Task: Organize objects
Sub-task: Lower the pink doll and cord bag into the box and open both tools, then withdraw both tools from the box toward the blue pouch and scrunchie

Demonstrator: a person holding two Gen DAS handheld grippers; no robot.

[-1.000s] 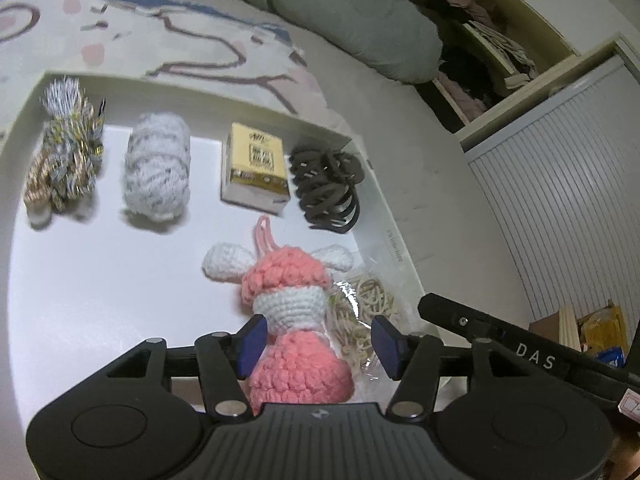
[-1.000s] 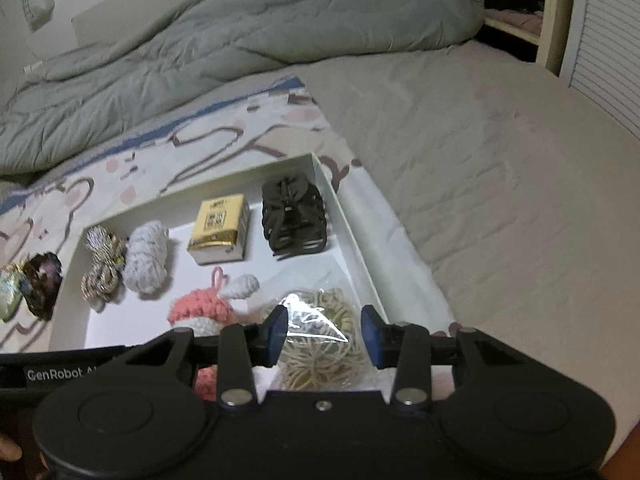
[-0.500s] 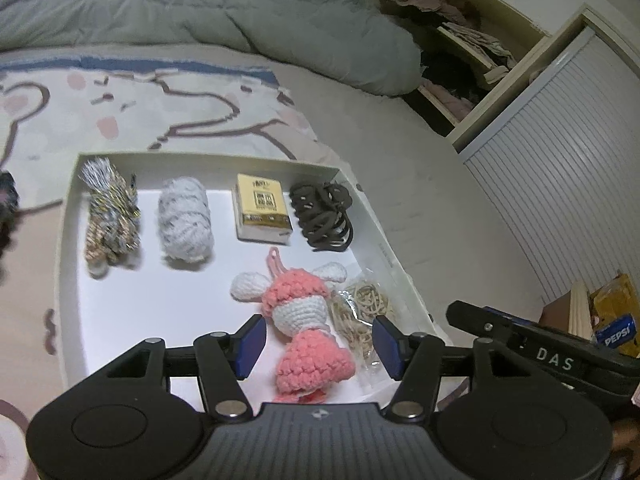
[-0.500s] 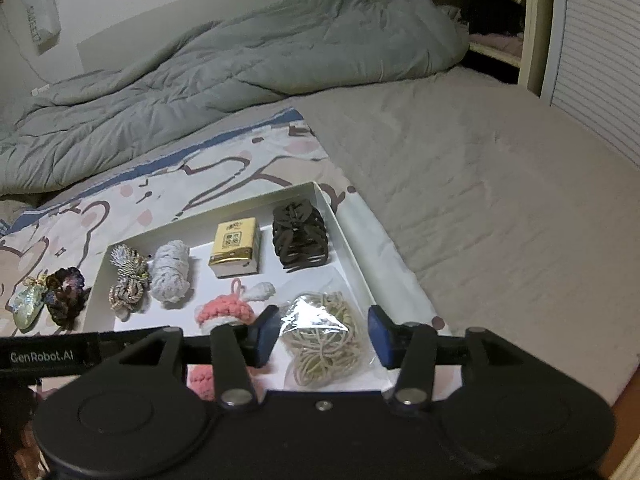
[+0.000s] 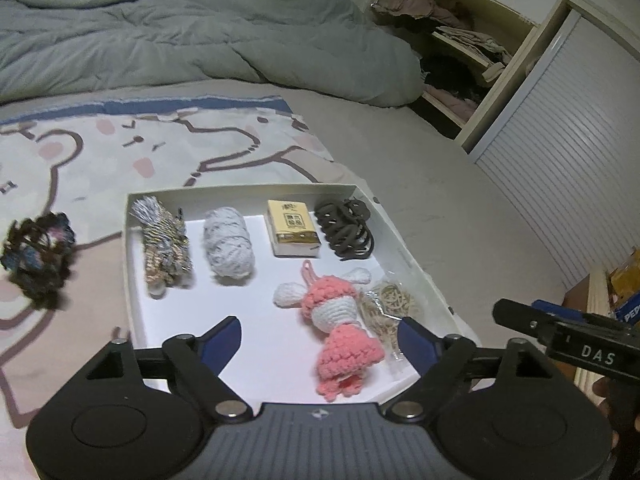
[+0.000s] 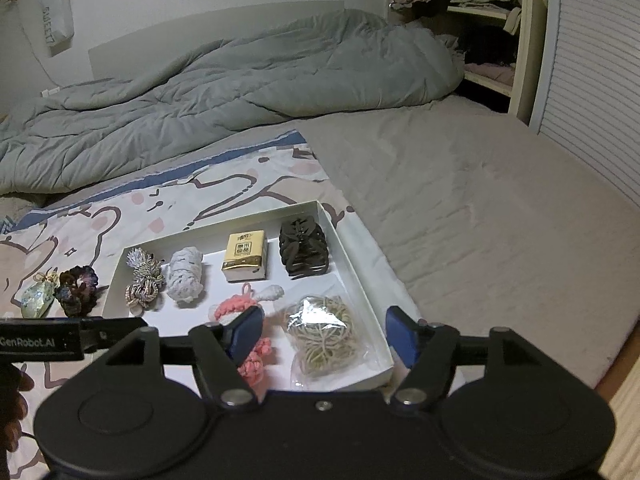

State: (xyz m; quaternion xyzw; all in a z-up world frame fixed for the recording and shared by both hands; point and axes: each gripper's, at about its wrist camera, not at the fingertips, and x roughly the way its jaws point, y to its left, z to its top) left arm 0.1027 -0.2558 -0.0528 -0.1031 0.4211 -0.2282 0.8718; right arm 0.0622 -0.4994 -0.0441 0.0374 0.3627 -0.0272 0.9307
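A white box (image 5: 136, 200) (image 6: 352, 248) lies on the bed. In it lie a multicoloured yarn skein (image 5: 166, 246), a white yarn skein (image 5: 228, 246), a yellow packet (image 5: 292, 228), a brown hair claw (image 5: 346, 230), a pink crochet doll (image 5: 340, 328) and a bag of rubber bands (image 6: 320, 328). A dark scrunchie (image 5: 36, 256) and a shiny shell-like charm (image 6: 36, 298) lie left of the box on the blanket. My left gripper (image 5: 320, 340) is open and empty, raised above the box's near edge. My right gripper (image 6: 322, 334) is open and empty above the rubber bands.
A cartoon-print blanket (image 5: 160, 148) lies under the box. A grey duvet (image 6: 240, 92) is bunched at the back. A shelf with clothes (image 6: 472, 20) and a slatted door (image 5: 568, 160) stand to the right. The bed edge (image 6: 600, 368) drops at the near right.
Both grippers have pulled back and up from the box and opened wider. The doll and the rubber-band bag stay in the box, no longer between the fingers.
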